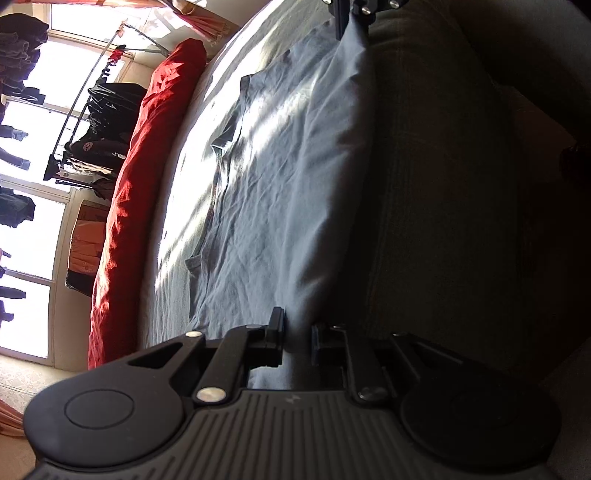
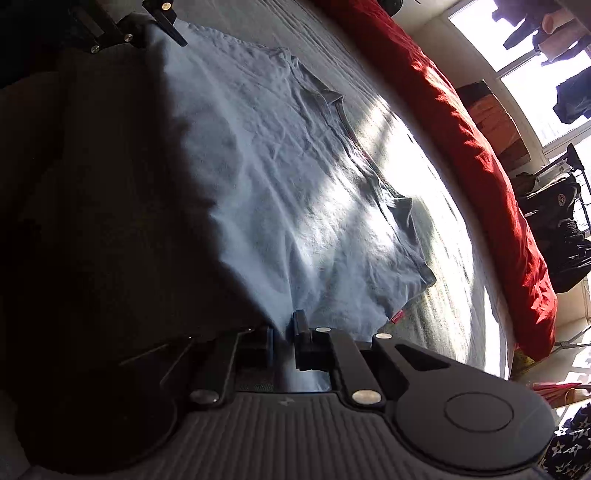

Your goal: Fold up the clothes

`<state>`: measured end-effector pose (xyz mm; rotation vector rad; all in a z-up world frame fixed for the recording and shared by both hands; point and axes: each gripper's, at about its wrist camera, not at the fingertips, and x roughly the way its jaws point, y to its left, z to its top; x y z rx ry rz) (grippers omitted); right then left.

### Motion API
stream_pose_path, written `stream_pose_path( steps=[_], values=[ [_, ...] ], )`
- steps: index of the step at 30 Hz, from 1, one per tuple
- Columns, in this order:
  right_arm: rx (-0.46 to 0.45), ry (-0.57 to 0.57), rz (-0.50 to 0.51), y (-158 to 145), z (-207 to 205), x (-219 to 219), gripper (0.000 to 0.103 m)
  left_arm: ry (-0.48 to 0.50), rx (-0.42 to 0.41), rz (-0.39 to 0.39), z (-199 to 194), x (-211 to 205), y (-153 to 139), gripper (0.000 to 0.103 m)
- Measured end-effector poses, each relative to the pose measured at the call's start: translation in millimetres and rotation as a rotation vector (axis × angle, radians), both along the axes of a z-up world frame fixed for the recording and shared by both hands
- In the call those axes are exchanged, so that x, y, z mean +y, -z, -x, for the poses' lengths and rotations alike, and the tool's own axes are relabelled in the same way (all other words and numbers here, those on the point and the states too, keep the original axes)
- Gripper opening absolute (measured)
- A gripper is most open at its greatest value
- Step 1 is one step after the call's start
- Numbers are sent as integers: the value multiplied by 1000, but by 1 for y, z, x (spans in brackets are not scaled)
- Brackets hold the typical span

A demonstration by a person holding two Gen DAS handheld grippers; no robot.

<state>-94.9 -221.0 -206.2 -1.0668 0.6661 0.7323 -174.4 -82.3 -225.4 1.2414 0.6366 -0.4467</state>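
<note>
A light blue T-shirt [image 1: 280,177] lies spread on a pale bed sheet [image 1: 199,155]; it also shows in the right wrist view [image 2: 266,177]. My left gripper [image 1: 298,341] is shut on one corner of the shirt's near edge. My right gripper [image 2: 283,341] is shut on the other corner of that edge. Each gripper shows in the other's view: the right gripper [image 1: 351,22] at the top, the left gripper [image 2: 155,22] at the top left. The held edge is lifted off the bed, and the collar end rests flat.
A red duvet [image 1: 147,155] runs along the bed's far side, also in the right wrist view [image 2: 480,147]. Beyond it stand a clothes rack with dark garments [image 1: 99,122] and bright windows [image 1: 26,229]. A dark blanket [image 1: 443,221] covers the bed's near side.
</note>
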Motion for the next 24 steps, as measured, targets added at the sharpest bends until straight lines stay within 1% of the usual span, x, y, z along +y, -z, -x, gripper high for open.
stream_pose_path(
  steps=[2,5,6,7,8,10,11,12,14,16,17,19,21,22,24],
  values=[
    [20,8,-13,0,5,-7,19,-12,34,15,7,3,-1,19],
    [40,7,-22,-5,12,-20,20,7,94,-11,19,14,-9,21],
    [41,5,-16,-9,14,-26,21,5,118,-16,20,19,-14,25],
    [36,3,-4,-14,16,-33,22,-12,130,10,17,25,-22,26],
    [28,5,6,-18,17,-38,23,-33,136,47,13,31,-33,27],
    [30,24,-19,-34,10,-47,24,-76,149,120,4,43,-53,29],
    [41,41,-55,-43,4,-51,26,-95,156,184,-4,46,-64,35],
    [62,64,-111,-53,-4,-55,28,-113,163,257,-14,47,-74,44],
    [104,110,-231,-67,-21,-57,33,-138,179,396,-33,48,-92,51],
    [161,132,-347,-74,-40,-55,35,-136,208,502,-52,43,-98,51],
    [173,138,-371,-73,-47,-52,35,-145,214,538,-62,42,-98,51],
    [187,169,-399,-66,-67,-46,35,-178,219,577,-83,42,-94,51],
    [204,197,-424,-58,-85,-43,34,-246,206,599,-105,53,-89,51],
    [213,210,-443,-54,-93,-44,34,-283,199,609,-117,60,-85,48],
    [223,233,-473,-51,-107,-49,34,-364,197,658,-137,82,-79,37]
  ],
)
